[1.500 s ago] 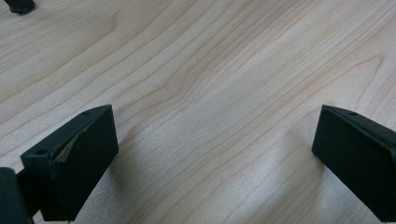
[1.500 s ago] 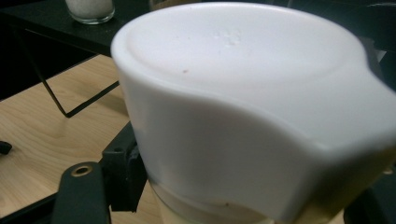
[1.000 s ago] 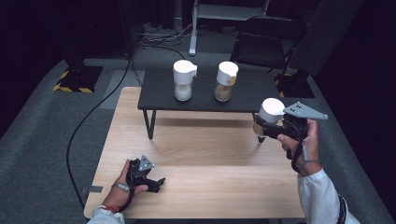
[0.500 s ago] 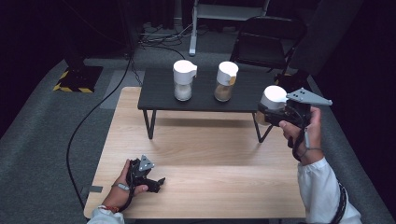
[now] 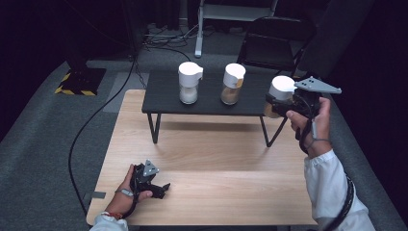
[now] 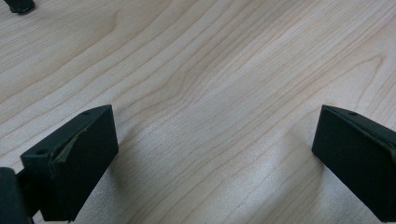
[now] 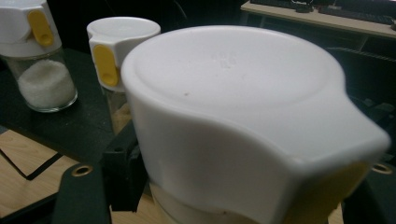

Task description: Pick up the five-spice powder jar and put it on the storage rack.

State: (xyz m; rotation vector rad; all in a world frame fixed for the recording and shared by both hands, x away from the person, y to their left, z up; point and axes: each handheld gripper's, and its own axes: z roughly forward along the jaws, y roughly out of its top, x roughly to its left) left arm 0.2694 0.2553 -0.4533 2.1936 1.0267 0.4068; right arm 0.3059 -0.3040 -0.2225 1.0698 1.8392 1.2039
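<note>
At the right end of the black raised shelf [image 5: 211, 98], a jar [image 5: 278, 96] with a white lid is held clamped in the right hand-held gripper [image 5: 284, 102], clear of the shelf surface and just beside its right edge. A brownish content is seen through the glass below the lid. Two further jars are set upright on the shelf, well apart from each other: the left jar [image 5: 189, 83] is part filled with a white granular substance, and the middle jar [image 5: 233, 83] with a tan substance. Yellow tabs are fitted to the white lids, as seen in the right gripper view. The left hand-held gripper [image 5: 161, 188] is rested on the light wooden worktop [image 5: 216, 159], jaws spread wide with nothing between them. Grey carpet, a trailing black cable [image 5: 91, 125] and a dark chair [image 5: 274, 41] are seen around the worktop.
</note>
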